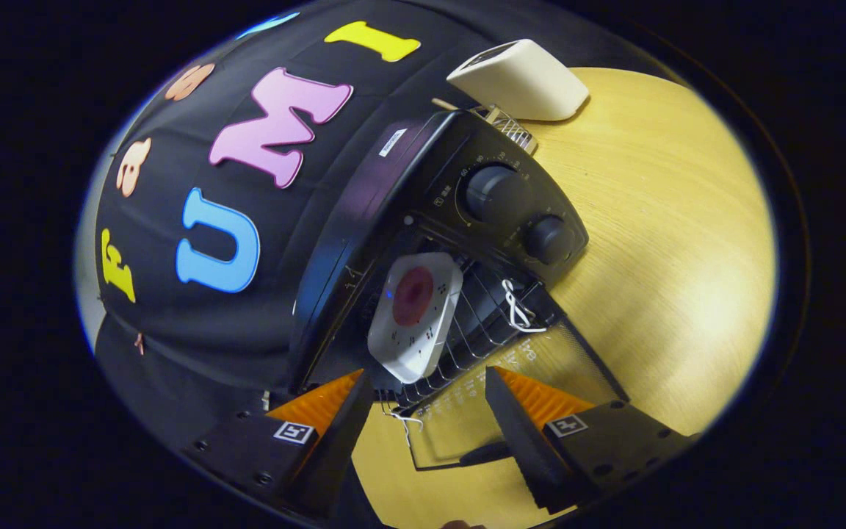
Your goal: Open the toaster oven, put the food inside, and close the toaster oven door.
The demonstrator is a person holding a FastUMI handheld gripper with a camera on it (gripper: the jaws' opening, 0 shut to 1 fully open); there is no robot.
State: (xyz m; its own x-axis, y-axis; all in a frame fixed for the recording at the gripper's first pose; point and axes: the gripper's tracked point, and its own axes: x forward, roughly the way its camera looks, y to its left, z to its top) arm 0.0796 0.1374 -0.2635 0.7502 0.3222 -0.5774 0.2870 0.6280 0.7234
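Gripper [423, 400]: fingers spread wide, holding nothing; aimed into the oven mouth, probably just clear of the load.

Door [533, 382]: glass, dropped open flat, lying under and between the fingers; a white cord is tied near its hinge.

Food tray [416, 316]: white, with a dark red patty, just ahead of the fingers, resting on the wire rack [478, 327] inside the toaster oven [393, 198], so the food step looks done; closing the door remains.

Knobs [495, 192]: two, beyond the opening.

Cream appliance [522, 79]: beyond the oven, on the wooden table [673, 242].
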